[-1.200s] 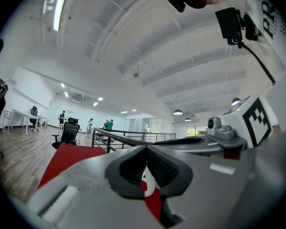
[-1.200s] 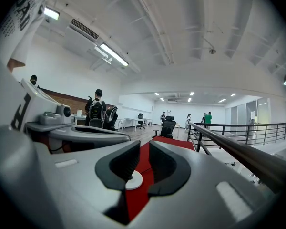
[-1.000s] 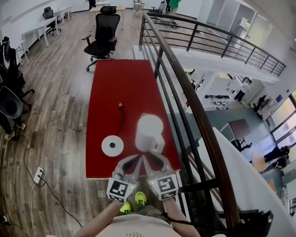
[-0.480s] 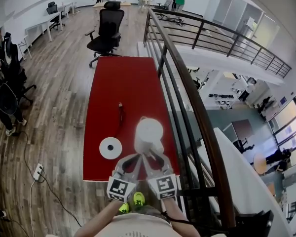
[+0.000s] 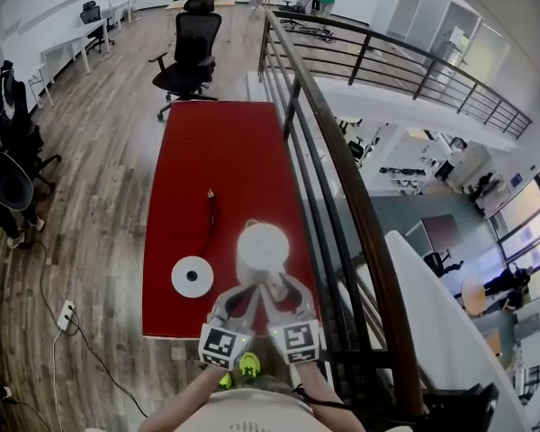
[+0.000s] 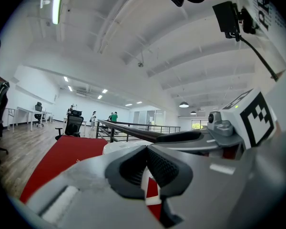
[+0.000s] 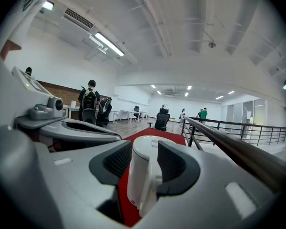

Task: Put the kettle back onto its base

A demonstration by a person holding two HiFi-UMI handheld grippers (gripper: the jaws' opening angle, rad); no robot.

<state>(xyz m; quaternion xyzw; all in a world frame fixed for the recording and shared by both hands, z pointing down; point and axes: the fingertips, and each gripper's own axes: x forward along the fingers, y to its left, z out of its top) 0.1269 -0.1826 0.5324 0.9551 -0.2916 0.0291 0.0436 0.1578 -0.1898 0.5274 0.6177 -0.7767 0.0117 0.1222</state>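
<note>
A white kettle (image 5: 263,248) stands on the red table (image 5: 216,151), to the right of its round white base (image 5: 192,277) and apart from it. My right gripper (image 5: 286,287) is at the kettle's near side. In the right gripper view the kettle (image 7: 139,175) and its handle sit between the pads of that gripper (image 7: 145,152). Its jaws have just been opening, and a gap shows beside the left pad (image 7: 118,160). My left gripper (image 5: 249,288) is close beside it, its pads (image 6: 158,166) closed together on nothing. The kettle's lid (image 6: 118,146) shows beyond them.
A black cord (image 5: 210,210) runs from the base up the table. A dark railing (image 5: 342,178) lines the table's right edge, with a drop to a lower floor beyond. An office chair (image 5: 191,48) stands at the far end. People stand far off.
The kettle and base have shifted slightly left and down in the head view. The right gripper's fingers stand a little wider beside the kettle. Both grippers stay close together.
</note>
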